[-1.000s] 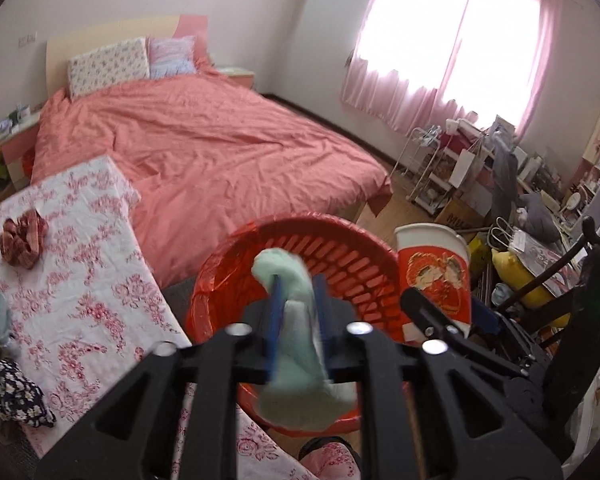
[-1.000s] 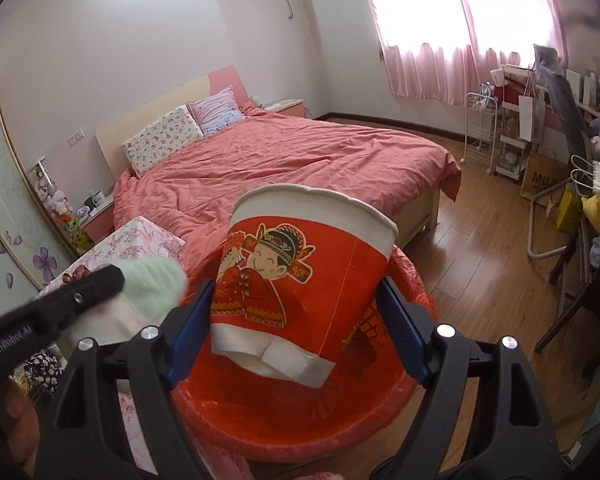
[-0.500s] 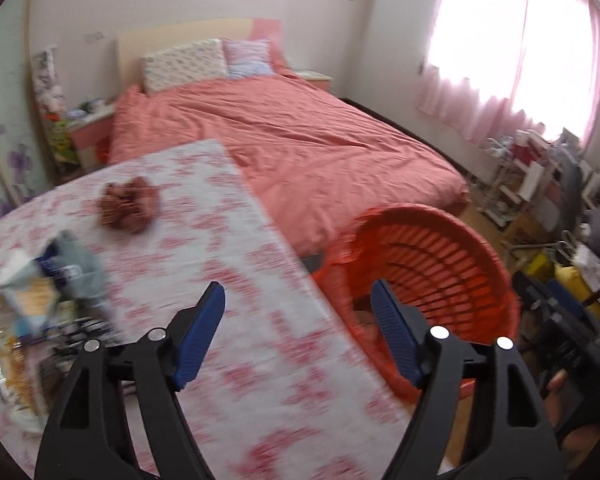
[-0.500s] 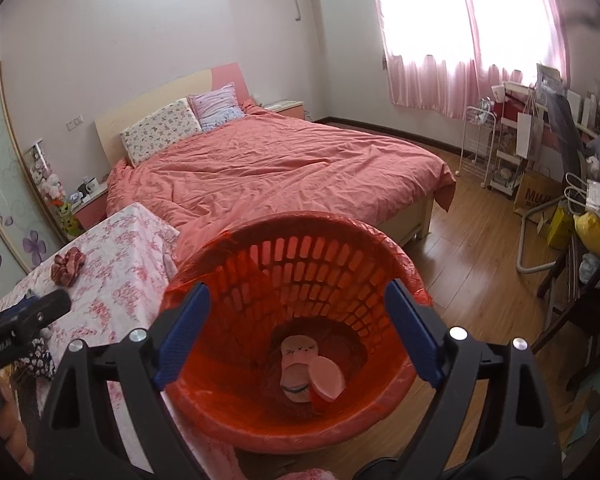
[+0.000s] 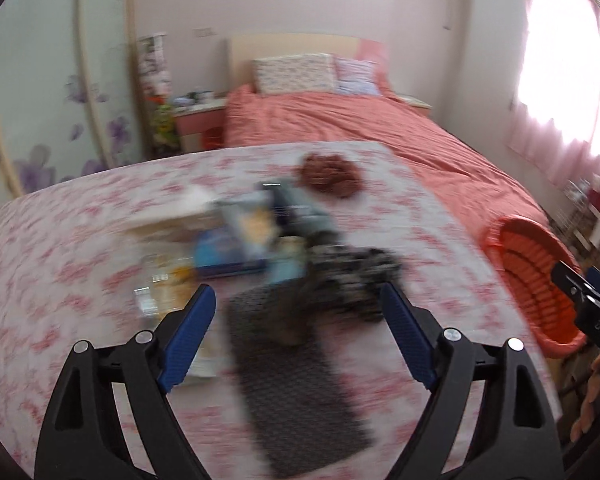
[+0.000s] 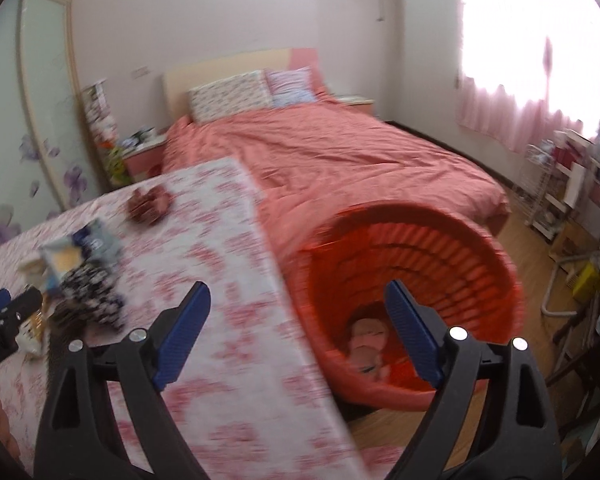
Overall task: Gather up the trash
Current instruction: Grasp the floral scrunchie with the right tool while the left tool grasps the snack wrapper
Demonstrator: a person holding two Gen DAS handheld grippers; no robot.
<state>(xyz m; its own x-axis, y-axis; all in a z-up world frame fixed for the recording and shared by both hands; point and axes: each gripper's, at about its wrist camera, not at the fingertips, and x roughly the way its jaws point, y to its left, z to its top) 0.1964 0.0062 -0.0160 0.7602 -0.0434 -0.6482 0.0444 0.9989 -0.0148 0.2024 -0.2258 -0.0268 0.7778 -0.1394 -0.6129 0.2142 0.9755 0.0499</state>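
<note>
Red basket [image 6: 452,264] holds a crumpled paper cup [image 6: 366,338].

We count one orange basket [image 6: 452,248] beside the worktop [image 6: 228,320], with at least one crumpled piece of trash [image 6: 366,334] inside it. On the worktop, well apart from the basket, sits one blurred pile of wrappers and packets [image 5: 236,248]; we cannot count its pieces. Beyond the pile lies one dark red scrunchie [image 5: 330,176], and on the pile's near side one dark mesh mat [image 5: 296,376]. Behind the worktop stands one bed [image 6: 340,152] with two pillows [image 6: 232,94]. Two grippers show, left gripper [image 5: 296,332] and right gripper [image 6: 298,332].
</note>
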